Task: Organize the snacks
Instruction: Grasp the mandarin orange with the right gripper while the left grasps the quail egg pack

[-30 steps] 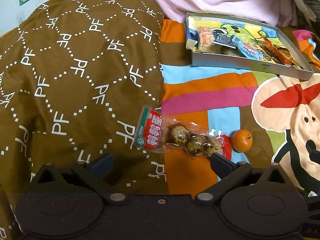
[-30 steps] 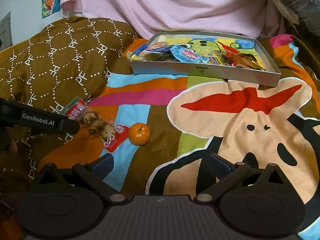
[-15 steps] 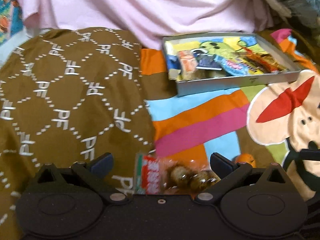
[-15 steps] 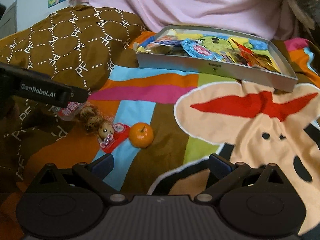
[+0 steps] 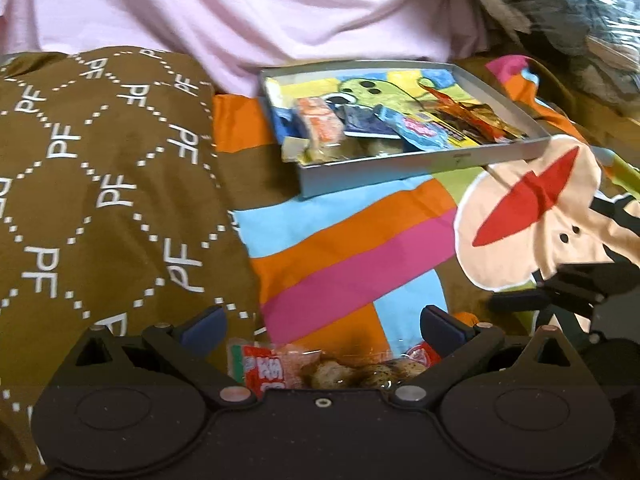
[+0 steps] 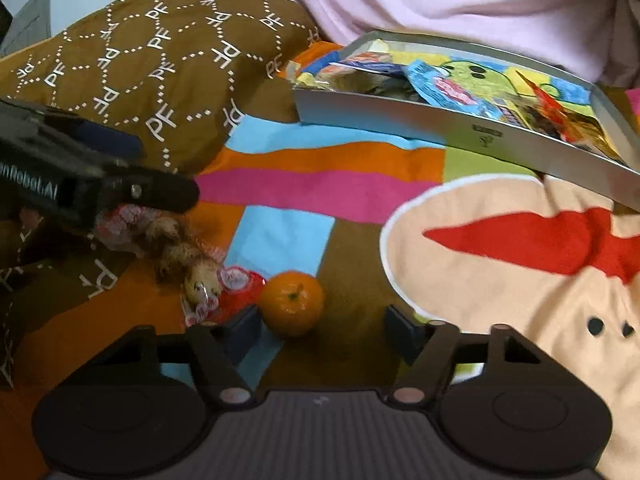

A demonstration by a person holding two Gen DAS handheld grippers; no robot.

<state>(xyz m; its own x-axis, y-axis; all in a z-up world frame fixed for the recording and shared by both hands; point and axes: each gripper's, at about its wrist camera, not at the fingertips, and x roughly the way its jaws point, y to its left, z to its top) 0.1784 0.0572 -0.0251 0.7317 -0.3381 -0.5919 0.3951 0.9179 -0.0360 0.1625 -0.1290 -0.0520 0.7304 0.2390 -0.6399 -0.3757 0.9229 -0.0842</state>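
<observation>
A clear packet of speckled quail eggs with red ends point(image 5: 340, 368) lies on the colourful blanket, between the open fingers of my left gripper point(image 5: 320, 328). In the right wrist view the packet point(image 6: 176, 252) lies under the left gripper point(image 6: 100, 184). A small orange mandarin point(image 6: 294, 302) sits just right of the packet, between the open fingers of my right gripper point(image 6: 322, 326), close to the left finger. A grey tray point(image 6: 472, 132) holding several snack packets lies farther back; it also shows in the left wrist view point(image 5: 400, 164).
A brown pillow with white PF print point(image 5: 100, 184) rises on the left. Pink fabric point(image 5: 260, 12) hangs behind the tray. The blanket's monkey-face print point(image 6: 520, 272) spreads to the right. My right gripper's body point(image 5: 580, 284) shows at the right edge of the left wrist view.
My left gripper has moved forward and down over the egg packet, which now sits between its fingers. My right gripper has moved left and forward to the mandarin.
</observation>
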